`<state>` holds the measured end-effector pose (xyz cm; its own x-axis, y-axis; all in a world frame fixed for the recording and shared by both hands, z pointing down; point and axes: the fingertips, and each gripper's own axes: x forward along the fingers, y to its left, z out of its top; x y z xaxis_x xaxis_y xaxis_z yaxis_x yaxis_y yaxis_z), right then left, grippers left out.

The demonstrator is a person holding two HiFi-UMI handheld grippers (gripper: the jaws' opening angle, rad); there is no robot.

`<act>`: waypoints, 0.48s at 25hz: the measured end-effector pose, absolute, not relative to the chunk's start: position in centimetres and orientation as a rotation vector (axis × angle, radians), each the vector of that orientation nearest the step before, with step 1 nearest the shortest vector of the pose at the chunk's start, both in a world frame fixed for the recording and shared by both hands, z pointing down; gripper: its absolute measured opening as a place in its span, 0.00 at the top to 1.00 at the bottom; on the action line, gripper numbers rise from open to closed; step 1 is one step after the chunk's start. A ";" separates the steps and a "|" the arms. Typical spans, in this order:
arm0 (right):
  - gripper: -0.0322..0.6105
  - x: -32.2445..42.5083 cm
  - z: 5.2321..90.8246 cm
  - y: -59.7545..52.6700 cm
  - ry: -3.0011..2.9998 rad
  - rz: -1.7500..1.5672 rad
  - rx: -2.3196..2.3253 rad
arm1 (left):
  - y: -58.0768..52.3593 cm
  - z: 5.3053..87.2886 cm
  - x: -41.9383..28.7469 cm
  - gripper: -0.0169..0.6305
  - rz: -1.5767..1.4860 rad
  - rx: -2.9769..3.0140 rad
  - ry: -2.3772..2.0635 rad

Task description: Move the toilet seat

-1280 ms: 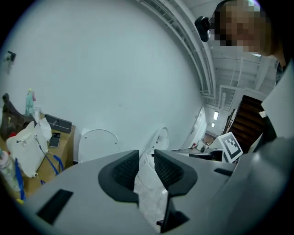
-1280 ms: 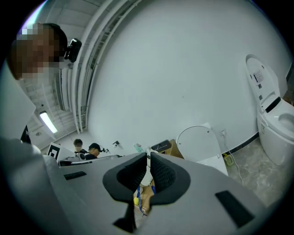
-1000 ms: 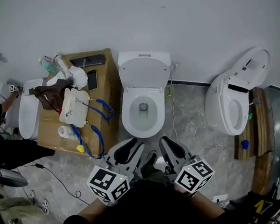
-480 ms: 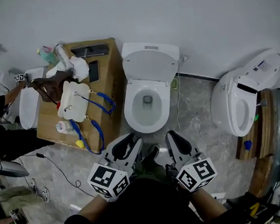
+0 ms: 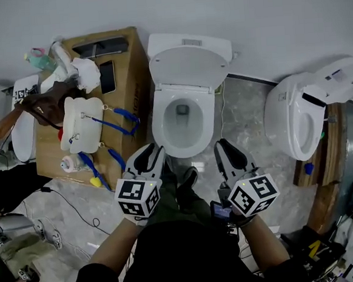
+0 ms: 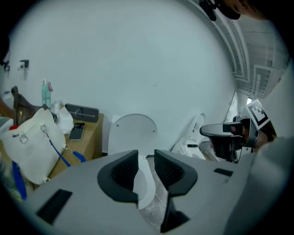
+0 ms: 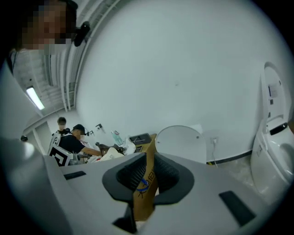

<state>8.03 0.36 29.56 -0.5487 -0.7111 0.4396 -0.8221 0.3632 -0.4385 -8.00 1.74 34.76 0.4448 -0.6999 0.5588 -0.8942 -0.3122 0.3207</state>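
Note:
A white toilet [image 5: 159,132] stands against the wall. Its seat and lid [image 5: 189,66] are raised and lean back on the cistern. My left gripper [image 5: 147,155] hangs just in front of the bowl's front left rim, jaws a little apart with nothing between them. My right gripper [image 5: 227,147] is shut and empty, off the bowl's front right. The left gripper view looks past the left gripper [image 6: 146,158] to the upright lid [image 6: 134,133] and the bowl rim [image 6: 145,186] below. In the right gripper view the right gripper [image 7: 150,172] points left of the lid [image 7: 180,142].
A cardboard box [image 5: 131,68] stands left of the toilet, bearing a white bag [image 5: 81,123], a phone [image 5: 106,76] and bottles. A second toilet [image 5: 296,122] and wooden boards [image 5: 331,174] are at the right. A cable [image 5: 66,210] crosses the floor. Another person works at the far left.
Both grippers have sunk and come forward toward the bowl's front rim. The head view has shifted closer to the toilet. Neither pair of jaws has changed.

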 end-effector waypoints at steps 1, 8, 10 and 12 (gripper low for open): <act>0.88 7.9 30.5 -0.2 -2.415 0.971 1.390 | 1.4 35.9 -8.3 0.80 0.423 2.079 -1.313; 0.61 6.2 33.9 -3.6 -2.308 1.025 1.422 | -1.0 40.5 -9.9 0.73 0.344 2.024 -1.209; 0.59 5.6 34.9 -4.5 -2.300 1.049 1.428 | -1.5 42.3 -9.9 0.69 0.372 2.015 -1.153; 0.58 5.3 36.4 -5.5 -2.292 1.034 1.429 | -1.9 44.4 -9.8 0.68 0.396 1.998 -1.103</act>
<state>5.25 -5.47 36.42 -0.4884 -0.6825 0.5438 -0.8593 0.2675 -0.4360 -9.77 -1.90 44.36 0.5705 -0.5634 0.5976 -0.8149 -0.2977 0.4973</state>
